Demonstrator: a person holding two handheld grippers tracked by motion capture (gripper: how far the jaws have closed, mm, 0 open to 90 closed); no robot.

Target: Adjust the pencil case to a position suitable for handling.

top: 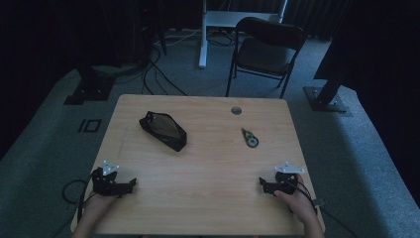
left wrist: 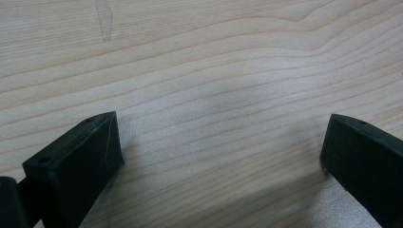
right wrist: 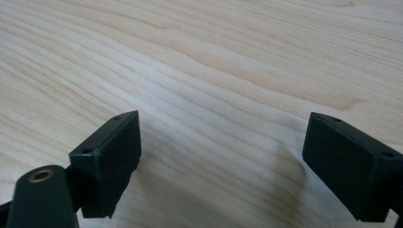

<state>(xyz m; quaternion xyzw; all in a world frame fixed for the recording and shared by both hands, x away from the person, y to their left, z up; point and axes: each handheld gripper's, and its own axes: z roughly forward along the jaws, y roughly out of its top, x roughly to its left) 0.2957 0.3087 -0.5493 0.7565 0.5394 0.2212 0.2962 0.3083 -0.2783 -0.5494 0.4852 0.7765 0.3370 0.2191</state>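
From above, my room looks dim, black at the far corners. Near my claws the worktop [left wrist: 214, 71] is evenly bright, with soft shadows.

My left gripper [top: 130, 184] is a chunky black block with a pale grey three-cornered plate on top, and a black cable loops away from its back end. My right gripper [top: 262, 184] is built the same: black body, grey three-cornered plate, dark cable running off behind my hand. Seen close in the left gripper view, my fingers [left wrist: 78, 161] are matte black rectangular slabs with a small round hole near each outer corner. In the right gripper view my fingers [right wrist: 111, 159] match, with a black rounded arm bearing a brass-coloured ring at lower left. My forearms are bare, no sleeves.
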